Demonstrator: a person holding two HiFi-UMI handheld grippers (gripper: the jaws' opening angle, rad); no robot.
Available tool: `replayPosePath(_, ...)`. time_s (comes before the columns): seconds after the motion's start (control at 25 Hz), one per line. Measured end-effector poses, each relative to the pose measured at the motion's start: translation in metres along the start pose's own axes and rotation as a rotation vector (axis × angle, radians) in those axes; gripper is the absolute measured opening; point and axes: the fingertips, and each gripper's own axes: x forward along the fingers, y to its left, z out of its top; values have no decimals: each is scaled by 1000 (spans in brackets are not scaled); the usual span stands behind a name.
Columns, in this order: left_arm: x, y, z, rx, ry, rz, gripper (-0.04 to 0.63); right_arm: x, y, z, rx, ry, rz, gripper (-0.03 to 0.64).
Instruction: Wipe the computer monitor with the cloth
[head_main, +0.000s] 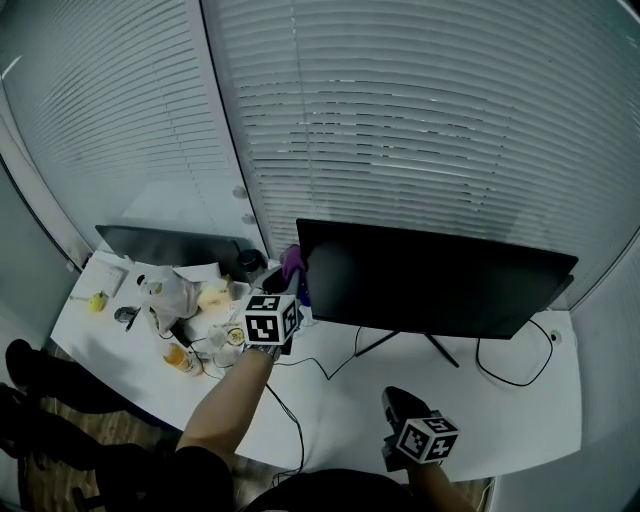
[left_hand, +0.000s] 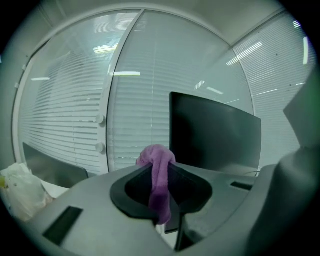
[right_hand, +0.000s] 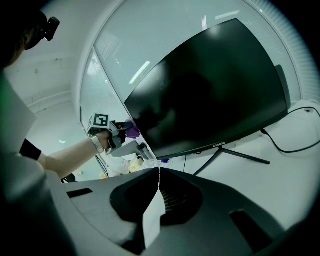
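Note:
A wide black monitor (head_main: 430, 285) stands on a thin-legged stand on the white desk (head_main: 340, 420); it also fills the right gripper view (right_hand: 210, 95). My left gripper (head_main: 287, 288) is shut on a purple cloth (head_main: 292, 264), which bunches above the jaws and hangs between them (left_hand: 159, 167). The cloth is held at the monitor's upper left corner (right_hand: 131, 129); I cannot tell whether it touches. My right gripper (head_main: 402, 404) hovers low over the desk's front, below the screen, its jaws shut (right_hand: 159, 172) on nothing.
A second dark monitor (head_main: 170, 245) stands at the left by the blinds. In front of it lie a crumpled plastic bag (head_main: 165, 292), an orange bottle (head_main: 181, 358) and small items. Black cables (head_main: 300, 425) run across the desk; another loops at the right (head_main: 510, 368).

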Motion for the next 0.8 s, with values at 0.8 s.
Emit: replayPosePath(0.8, -45, -30, 109, 130, -159, 59, 75, -54, -14, 23, -24, -83, 39, 25)
